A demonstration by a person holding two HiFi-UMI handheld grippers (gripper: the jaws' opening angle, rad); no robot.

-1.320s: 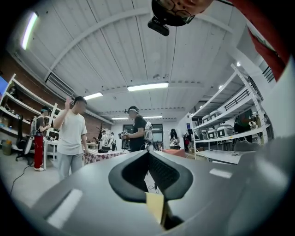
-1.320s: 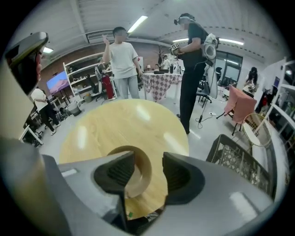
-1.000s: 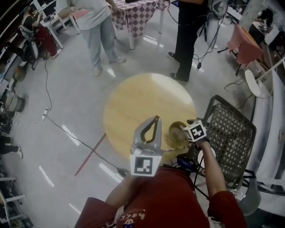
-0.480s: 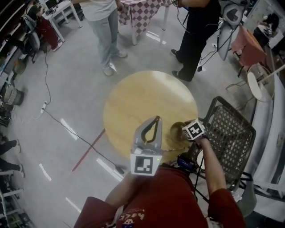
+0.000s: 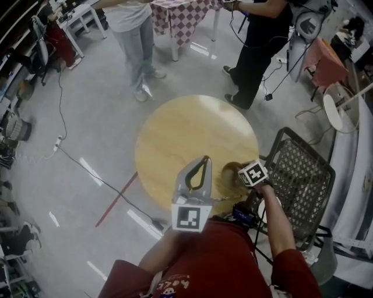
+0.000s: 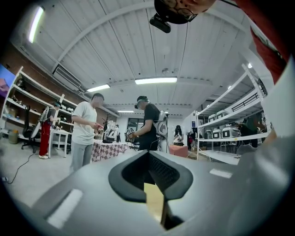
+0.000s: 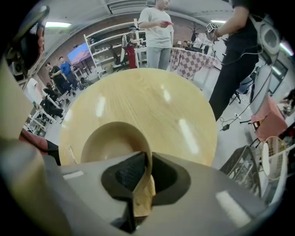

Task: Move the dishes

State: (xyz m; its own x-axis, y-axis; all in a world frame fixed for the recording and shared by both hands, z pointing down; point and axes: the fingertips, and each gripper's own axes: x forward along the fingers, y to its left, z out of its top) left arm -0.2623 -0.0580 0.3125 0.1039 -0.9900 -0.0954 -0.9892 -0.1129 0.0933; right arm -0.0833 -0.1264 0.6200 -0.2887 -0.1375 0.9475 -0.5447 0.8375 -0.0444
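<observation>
Forearms of a person in a red shirt (image 5: 215, 262) reach forward from the bottom of the head view, one gripper in each hand. The left gripper (image 5: 203, 159) (image 6: 149, 156) hangs over the near edge of the round pale wooden table (image 5: 186, 134) (image 7: 152, 101). Its two grey fingers curve in to meet at the tips, with nothing pinched between them, and its own view looks level across the room rather than down. Just to its right, the right gripper (image 5: 241, 174) (image 7: 142, 171) is clamped on the rim of a shallow light wooden bowl (image 5: 231, 174) (image 7: 107, 140). In the right gripper view the thin rim runs straight down between the dark ridged pads (image 7: 129, 173), one inside the wall and one outside. The bowl sits at the table's near right edge, close to the person. Whether it rests on the top or is slightly raised cannot be told. Beside that edge stands a black metal mesh chair (image 5: 303, 171) (image 7: 239, 159), near the table. A thin dark cable (image 5: 87, 169) and a red line (image 5: 116, 201) cross the glossy grey floor (image 5: 76, 116) to the left. Beyond the table stand a person in a white top and grey trousers (image 5: 135, 41) (image 6: 84, 131) (image 7: 158, 32) and a person dressed in black (image 5: 256, 52) (image 6: 146, 124), well apart from the bowl. Behind them is a table under a red-and-white checked cloth (image 5: 183, 17) (image 6: 109, 150) (image 7: 189, 62).
</observation>
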